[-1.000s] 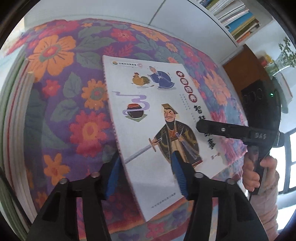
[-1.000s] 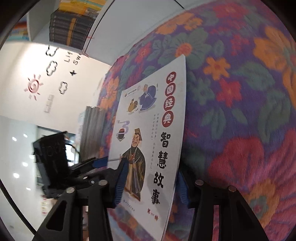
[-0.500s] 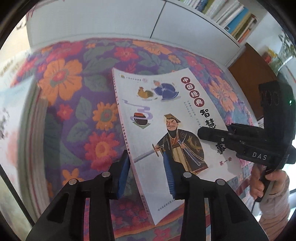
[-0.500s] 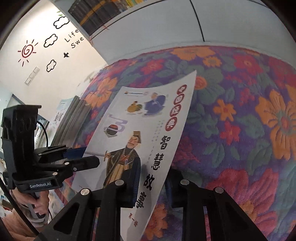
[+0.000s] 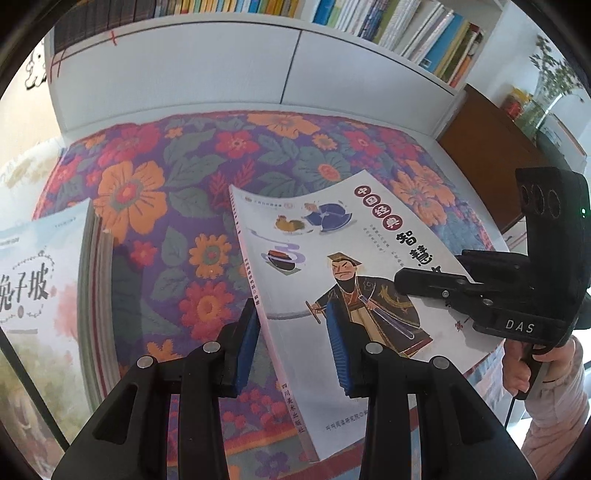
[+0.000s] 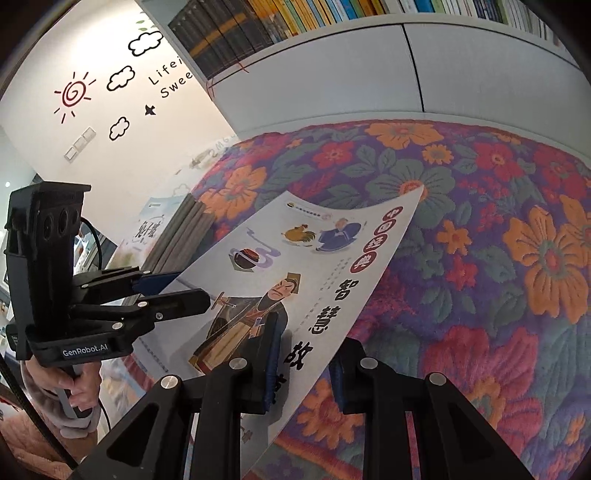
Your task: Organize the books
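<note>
A thin white picture book (image 5: 314, 236) with a cartoon swordsman on its cover hangs a little above the flowered cloth (image 5: 177, 173), its page bowed. My left gripper (image 5: 293, 334) is shut on the book's near spine edge, one pad under it and one on the cover. The right gripper (image 5: 424, 286) clamps the opposite edge. In the right wrist view the book (image 6: 295, 251) curves upward, my right gripper (image 6: 306, 363) is shut on its near edge, and the left gripper (image 6: 173, 293) bites the far side.
A stack of books (image 5: 44, 280) lies at the left edge of the cloth, also seen as the stack (image 6: 173, 236). Behind stand white cabinet doors (image 5: 221, 66) under a filled bookshelf (image 5: 406, 33). A brown wooden cabinet (image 5: 491, 147) and a plant (image 5: 554, 74) are at right.
Both grippers have closed on the book's edges and risen with it. The book has left the cloth and now bends. The shelves have come into view.
</note>
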`<state>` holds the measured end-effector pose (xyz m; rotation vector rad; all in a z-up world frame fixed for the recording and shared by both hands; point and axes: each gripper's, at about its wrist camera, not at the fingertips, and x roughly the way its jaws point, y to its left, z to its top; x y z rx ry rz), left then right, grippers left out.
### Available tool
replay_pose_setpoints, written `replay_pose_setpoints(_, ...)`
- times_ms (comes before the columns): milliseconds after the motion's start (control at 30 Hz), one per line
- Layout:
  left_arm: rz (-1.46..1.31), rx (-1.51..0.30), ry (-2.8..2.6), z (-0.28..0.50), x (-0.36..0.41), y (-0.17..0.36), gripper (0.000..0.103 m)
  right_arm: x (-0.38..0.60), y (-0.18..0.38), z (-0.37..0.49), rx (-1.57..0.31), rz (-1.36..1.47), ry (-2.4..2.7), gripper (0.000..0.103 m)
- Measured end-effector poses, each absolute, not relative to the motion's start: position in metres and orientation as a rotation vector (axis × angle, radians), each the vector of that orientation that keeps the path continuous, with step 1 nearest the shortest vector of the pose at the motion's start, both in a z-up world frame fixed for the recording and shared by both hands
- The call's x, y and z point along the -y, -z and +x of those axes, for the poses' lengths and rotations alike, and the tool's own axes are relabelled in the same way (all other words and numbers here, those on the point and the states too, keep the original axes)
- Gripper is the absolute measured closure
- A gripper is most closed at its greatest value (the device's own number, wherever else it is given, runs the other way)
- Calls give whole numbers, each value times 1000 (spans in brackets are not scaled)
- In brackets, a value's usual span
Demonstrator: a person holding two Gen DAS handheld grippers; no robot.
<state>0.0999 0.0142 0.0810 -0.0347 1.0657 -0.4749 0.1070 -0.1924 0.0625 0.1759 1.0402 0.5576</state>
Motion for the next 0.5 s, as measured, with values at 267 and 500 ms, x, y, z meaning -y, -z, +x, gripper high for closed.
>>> replay_pose_setpoints(267,-42,-1042,501,88,-19,-95,71,191,-77,93,-1014,184,-551,79)
replay_pose_setpoints(500,-58,-1009,520,77,-27,-109,71,184,-98,76,-987,158,-552,79)
